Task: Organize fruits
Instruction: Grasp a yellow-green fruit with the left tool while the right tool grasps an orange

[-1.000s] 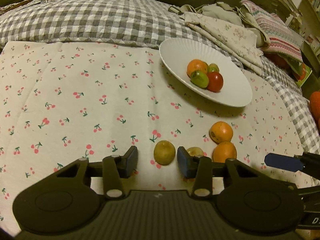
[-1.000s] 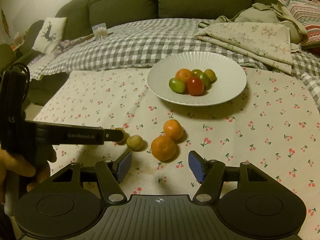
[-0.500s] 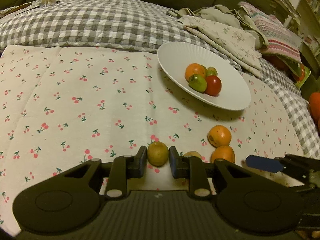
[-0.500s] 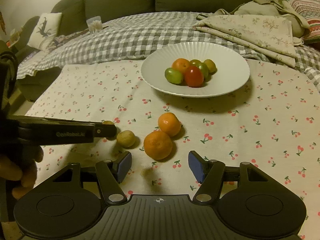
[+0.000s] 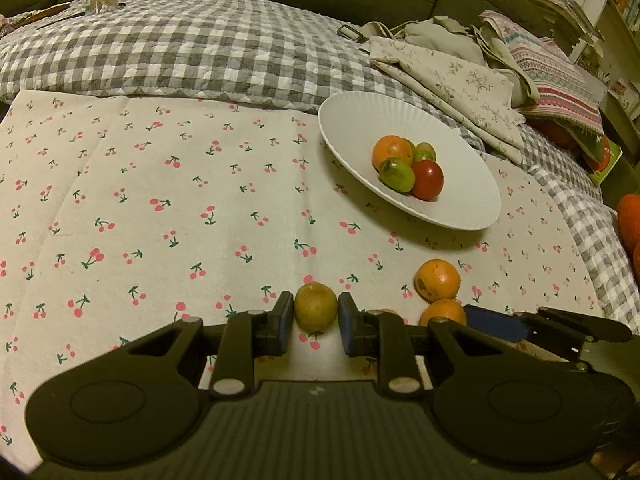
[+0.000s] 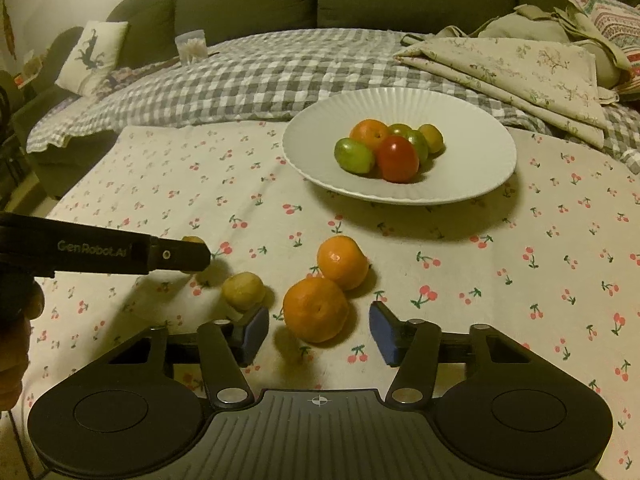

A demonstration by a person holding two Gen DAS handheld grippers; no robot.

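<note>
My left gripper (image 5: 316,322) is shut on a small yellow-green fruit (image 5: 316,307), held just above the cherry-print cloth. A second small yellow fruit (image 6: 243,290) lies beside it. Two oranges (image 6: 316,309) (image 6: 342,262) lie on the cloth. My right gripper (image 6: 319,334) is open, its blue pads either side of the nearer orange, not touching it. A white ribbed plate (image 6: 472,148) further back holds an orange, green fruits and a red fruit (image 6: 398,159). The left gripper also shows in the right wrist view (image 6: 192,258).
The cherry-print cloth (image 5: 160,208) covers the near surface, a grey checked quilt (image 5: 180,48) lies behind it. Folded floral fabrics (image 6: 512,68) and cushions are at the back right. A small clear container (image 6: 192,46) stands at the back left. A sofa back runs behind.
My left gripper closed its jaws onto the small yellow-green fruit and lifted slightly. My right gripper moved closer to the nearer orange and stayed open.
</note>
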